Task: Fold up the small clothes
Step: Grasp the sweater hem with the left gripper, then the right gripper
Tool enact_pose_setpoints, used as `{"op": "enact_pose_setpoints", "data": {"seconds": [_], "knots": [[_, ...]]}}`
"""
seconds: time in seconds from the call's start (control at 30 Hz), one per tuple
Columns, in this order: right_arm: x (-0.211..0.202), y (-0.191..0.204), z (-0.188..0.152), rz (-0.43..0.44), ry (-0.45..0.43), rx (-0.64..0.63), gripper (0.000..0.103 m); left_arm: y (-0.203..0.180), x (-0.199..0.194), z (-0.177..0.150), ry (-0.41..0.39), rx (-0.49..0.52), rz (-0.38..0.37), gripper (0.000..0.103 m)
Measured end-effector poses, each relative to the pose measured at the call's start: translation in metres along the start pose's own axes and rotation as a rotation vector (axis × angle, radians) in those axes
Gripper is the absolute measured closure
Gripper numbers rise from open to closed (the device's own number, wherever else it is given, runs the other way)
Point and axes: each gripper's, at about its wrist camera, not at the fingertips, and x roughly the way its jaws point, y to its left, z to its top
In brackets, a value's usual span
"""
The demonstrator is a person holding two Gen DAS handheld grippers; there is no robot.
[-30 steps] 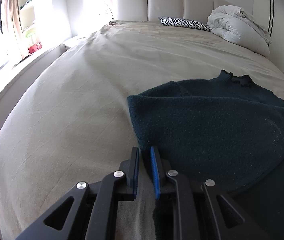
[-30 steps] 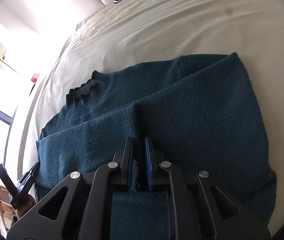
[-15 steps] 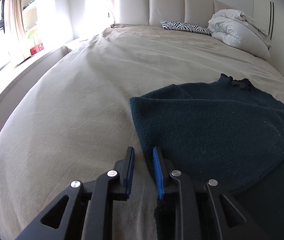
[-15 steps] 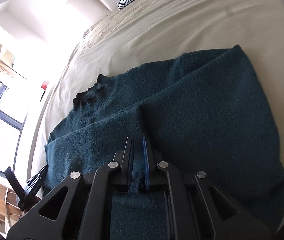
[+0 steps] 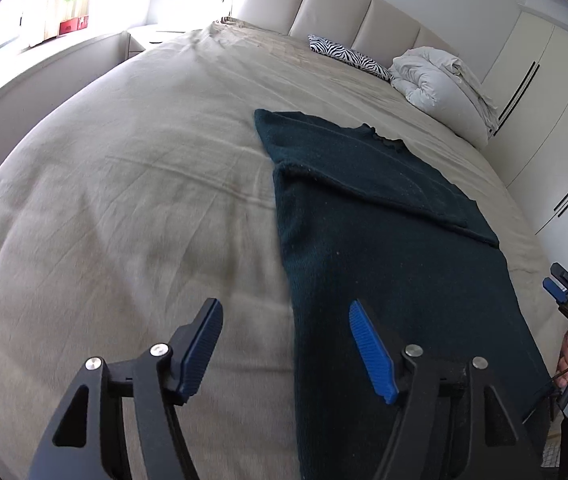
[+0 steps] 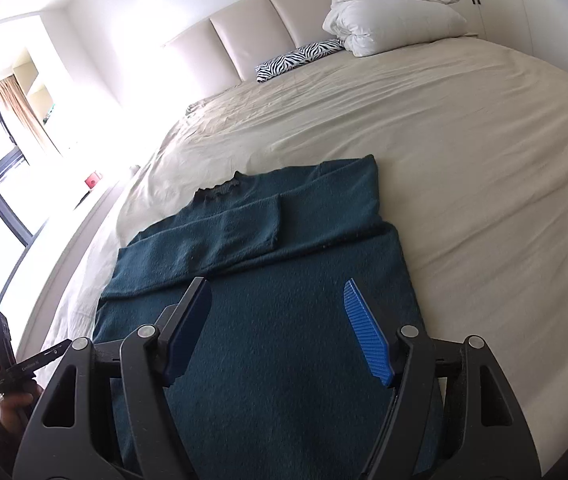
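Observation:
A dark teal knit sweater (image 5: 384, 240) lies flat on the beige bed (image 5: 124, 200), sides and sleeves folded in over its body, frilled collar at the far end. It also shows in the right wrist view (image 6: 284, 320), one sleeve laid across the chest. My left gripper (image 5: 286, 340) is open and empty, raised over the sweater's left edge near the hem. My right gripper (image 6: 278, 320) is open and empty, above the sweater's lower body. The right gripper also shows at the left wrist view's right edge (image 5: 560, 286).
A zebra-print pillow (image 5: 348, 56) and a rolled white duvet (image 5: 444, 84) lie by the padded headboard (image 5: 344, 12). White wardrobe doors (image 5: 544, 100) stand to the right. A window ledge (image 5: 44, 64) runs along the left.
Both grippers let go of the sweater, opened wide and pulled back and up. The folded-in side now lies flat on the sweater.

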Motion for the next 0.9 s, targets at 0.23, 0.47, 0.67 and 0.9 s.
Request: {"op": "enact_pose_setpoints", "data": {"seconds": [0.23, 0.47, 0.67, 0.9], "knots": [[-0.048, -0.014, -0.055, -0.007, 0.026, 0.05, 0.035, 0.002, -0.025, -0.07, 0.128, -0.09, -0.094, 0.032], [-0.065, -0.033, -0.077, 0.025, 0.072, 0.119, 0.035, -0.005, -0.038, -0.097, 0.212, -0.085, -0.16, 0.043], [-0.078, -0.049, -0.082, 0.016, 0.102, 0.152, 0.035, -0.002, -0.033, -0.102, 0.272, -0.11, -0.177, 0.056], [-0.102, -0.083, -0.087, -0.071, 0.158, 0.2, 0.036, 0.002, -0.032, -0.103, 0.292, -0.123, -0.181, 0.083]]}}
